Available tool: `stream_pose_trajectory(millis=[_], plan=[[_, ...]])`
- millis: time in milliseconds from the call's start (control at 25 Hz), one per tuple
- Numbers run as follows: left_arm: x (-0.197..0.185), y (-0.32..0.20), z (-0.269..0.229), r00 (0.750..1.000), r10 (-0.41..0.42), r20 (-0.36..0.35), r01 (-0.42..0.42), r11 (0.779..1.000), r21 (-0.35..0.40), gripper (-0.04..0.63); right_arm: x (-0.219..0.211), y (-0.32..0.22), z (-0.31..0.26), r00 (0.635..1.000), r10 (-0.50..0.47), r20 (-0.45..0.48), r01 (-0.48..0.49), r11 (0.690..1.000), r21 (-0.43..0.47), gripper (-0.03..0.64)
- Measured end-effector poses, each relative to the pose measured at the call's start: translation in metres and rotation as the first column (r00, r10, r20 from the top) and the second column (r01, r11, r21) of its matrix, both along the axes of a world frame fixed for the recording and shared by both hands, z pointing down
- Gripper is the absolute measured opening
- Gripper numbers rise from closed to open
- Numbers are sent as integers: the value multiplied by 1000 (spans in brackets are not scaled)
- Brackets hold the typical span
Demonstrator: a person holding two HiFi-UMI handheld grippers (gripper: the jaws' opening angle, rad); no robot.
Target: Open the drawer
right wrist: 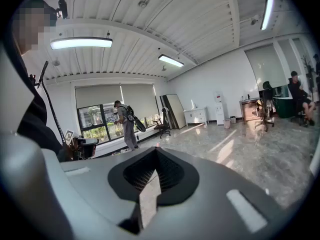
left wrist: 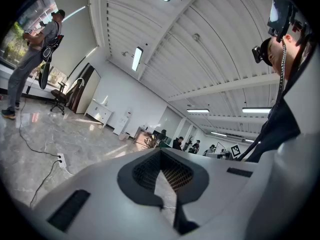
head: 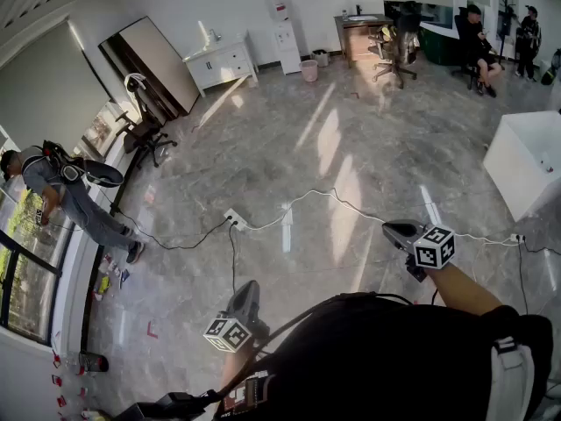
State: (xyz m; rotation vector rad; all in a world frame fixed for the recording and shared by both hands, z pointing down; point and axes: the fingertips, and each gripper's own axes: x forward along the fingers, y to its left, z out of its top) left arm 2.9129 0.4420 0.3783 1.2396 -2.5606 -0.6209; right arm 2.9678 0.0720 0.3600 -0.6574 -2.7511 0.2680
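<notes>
I stand in a large room with both grippers held out over bare floor. A white cabinet with drawers point(head: 221, 64) stands against the far wall, well away from both; it also shows small in the left gripper view point(left wrist: 100, 113) and the right gripper view point(right wrist: 196, 115). My left gripper point(head: 248, 288) is low at the centre, jaws together and empty point(left wrist: 160, 154). To the right, my right gripper point(head: 391, 229) also has its jaws together with nothing between them point(right wrist: 156, 153).
A white box-like unit point(head: 526, 160) stands at the right edge. Cables and a power strip point(head: 235, 218) lie on the marble floor ahead. A person point(head: 61, 196) bends by the left windows; office chairs, a desk point(head: 359, 33) and seated people are at the back right.
</notes>
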Motion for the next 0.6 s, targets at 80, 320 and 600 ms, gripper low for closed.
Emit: stream_pose_trajectory(millis=[80, 320, 600], plan=[[0, 4, -8, 1000, -7, -5, 6, 1000, -11, -9, -2, 4, -4, 1000, -3, 1, 3, 1000, 0, -1], [-1, 14, -9, 1000, -7, -2, 7, 1000, 0, -9, -4, 14, -6, 1000, -13, -1, 13, 1000, 10, 0], [-6, 13, -1, 1000, 3, -7, -3, 1000, 9, -9, -9, 16, -5, 1000, -18, 1, 18, 1000, 18, 0]])
